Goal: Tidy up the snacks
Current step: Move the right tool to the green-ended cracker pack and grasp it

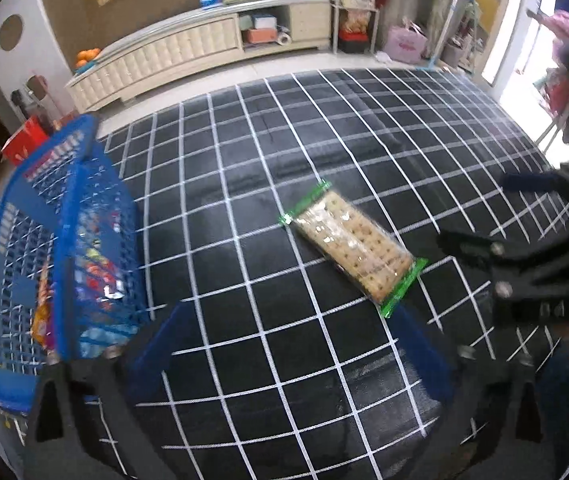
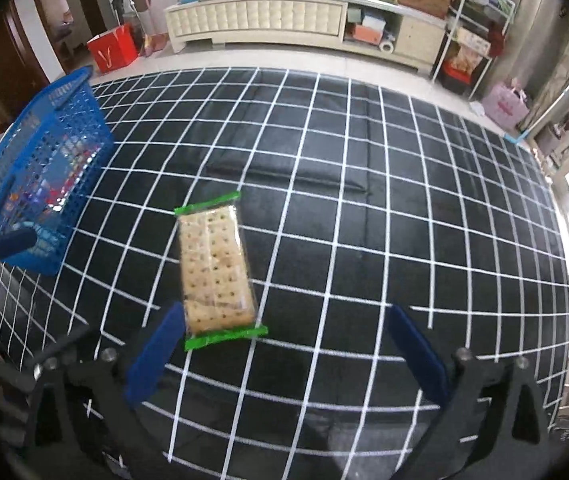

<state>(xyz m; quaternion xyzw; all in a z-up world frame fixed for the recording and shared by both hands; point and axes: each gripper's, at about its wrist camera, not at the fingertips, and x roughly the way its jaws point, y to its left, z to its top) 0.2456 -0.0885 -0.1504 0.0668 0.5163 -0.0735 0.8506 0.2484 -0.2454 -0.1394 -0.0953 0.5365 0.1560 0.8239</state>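
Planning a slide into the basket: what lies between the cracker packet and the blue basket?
Nothing: only bare black grid-lined mat separates the cracker packet from the blue basket. The right wrist view shows it best.

Cracker pack [image 2: 214, 268] on the table [image 2: 364, 200], basket [image 2: 44, 160] to its left.
Snack packets [image 1: 96, 264] lie in the basket; a cabinet [image 2: 284, 20] stands behind the table.
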